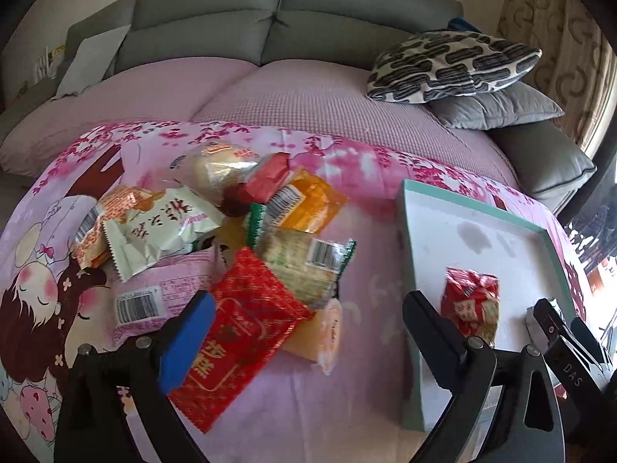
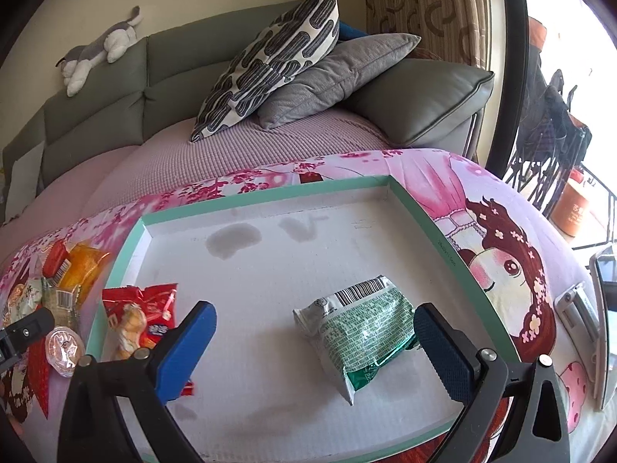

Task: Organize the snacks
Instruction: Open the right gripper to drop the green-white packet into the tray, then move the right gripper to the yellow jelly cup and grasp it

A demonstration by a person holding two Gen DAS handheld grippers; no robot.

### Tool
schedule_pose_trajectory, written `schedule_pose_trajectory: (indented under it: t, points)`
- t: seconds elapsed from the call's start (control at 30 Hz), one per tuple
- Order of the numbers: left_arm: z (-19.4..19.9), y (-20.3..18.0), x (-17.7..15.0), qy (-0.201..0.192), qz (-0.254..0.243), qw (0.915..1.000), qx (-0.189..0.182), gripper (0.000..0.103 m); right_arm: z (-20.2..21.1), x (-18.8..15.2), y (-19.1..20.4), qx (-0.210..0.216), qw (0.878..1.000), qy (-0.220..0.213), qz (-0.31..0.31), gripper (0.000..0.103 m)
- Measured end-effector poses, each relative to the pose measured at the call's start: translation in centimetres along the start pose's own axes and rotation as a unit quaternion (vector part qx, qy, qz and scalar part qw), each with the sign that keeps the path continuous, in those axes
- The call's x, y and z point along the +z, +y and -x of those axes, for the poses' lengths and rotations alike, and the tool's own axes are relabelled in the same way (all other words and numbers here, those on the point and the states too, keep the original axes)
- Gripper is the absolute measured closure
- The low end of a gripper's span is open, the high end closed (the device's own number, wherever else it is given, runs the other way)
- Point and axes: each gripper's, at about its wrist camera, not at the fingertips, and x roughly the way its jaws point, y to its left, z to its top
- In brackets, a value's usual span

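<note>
A shallow white tray with a mint-green rim (image 2: 408, 196) sits on a pink cartoon-print cloth (image 2: 501, 208). Inside it lie a green-and-silver foil snack packet (image 2: 362, 328) and a red crinkled snack packet (image 2: 139, 312). The right gripper (image 2: 314, 341) hovers over the tray, fingers spread wide and empty. The left gripper (image 1: 308, 328), also spread and empty, hangs above a heap of mixed snack packets (image 1: 216, 227) left of the tray, its blue pad (image 1: 189, 341) just beside a large red foil packet (image 1: 235, 339).

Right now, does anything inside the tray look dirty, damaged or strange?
Yes. The white floor of the tray has grey blotches near its far wall, like stains or damp patches. The green packet and the red packet lie away from them, nearer the grippers.
</note>
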Motion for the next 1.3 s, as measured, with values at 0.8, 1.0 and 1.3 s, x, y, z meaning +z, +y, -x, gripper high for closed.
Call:
schedule_pose_trajectory:
  t: [0.8,1.0,1.3]
  points:
    - [4.6,13.2,1.2,-0.064,0.104,0.989,0.084,0.001,3.6,-2.0,14.1,0.198,0.977,-0.03,0.077,0.0]
    - [4.8,14.6,1.0,-0.048,0.113,0.9893,0.078,0.001,3.5,-3.1,17.2,0.218,0.97,-0.01,0.106,0.0]
    - [2.7,13.1,0.3,-0.004,0.086,0.9949,0.052,0.001,2.5,-4.5,19.0,0.179,0.969,0.024,0.166,0.0]
